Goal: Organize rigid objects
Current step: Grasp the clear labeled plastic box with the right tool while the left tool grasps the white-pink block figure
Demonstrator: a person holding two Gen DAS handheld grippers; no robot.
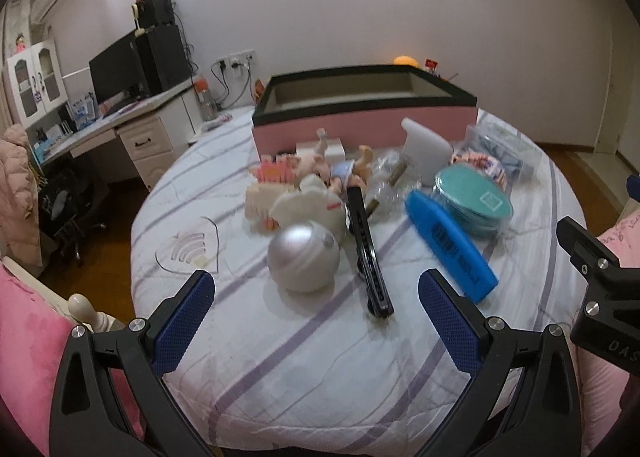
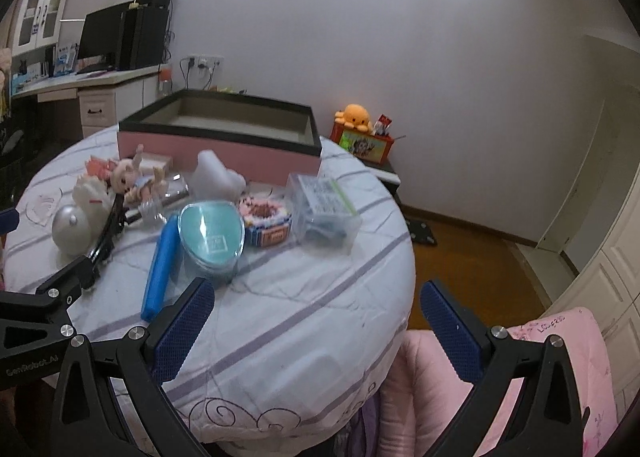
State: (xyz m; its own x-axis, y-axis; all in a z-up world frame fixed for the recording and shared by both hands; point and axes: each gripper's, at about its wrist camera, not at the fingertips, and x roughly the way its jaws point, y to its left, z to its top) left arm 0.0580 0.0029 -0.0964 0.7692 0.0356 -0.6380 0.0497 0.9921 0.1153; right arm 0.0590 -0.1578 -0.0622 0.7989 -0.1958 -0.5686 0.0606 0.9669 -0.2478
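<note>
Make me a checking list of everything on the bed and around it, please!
Surface: round bed with striped white cover.
Job's things: silver ball, blue case, teal tin, black bar, doll; pink box is empty.
Clutter: clear plastic box.
Grippers: left gripper and right gripper, jaws open, holding nothing.
Cables: plugged into wall sockets.
Surroundings: desk, monitor, orange plush.

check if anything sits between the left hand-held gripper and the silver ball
Nothing visible does. The left hand-held gripper is open, and only bare quilt lies between its fingers and the silver ball. The black bar lies just right of the ball, close enough to get bumped.
</note>
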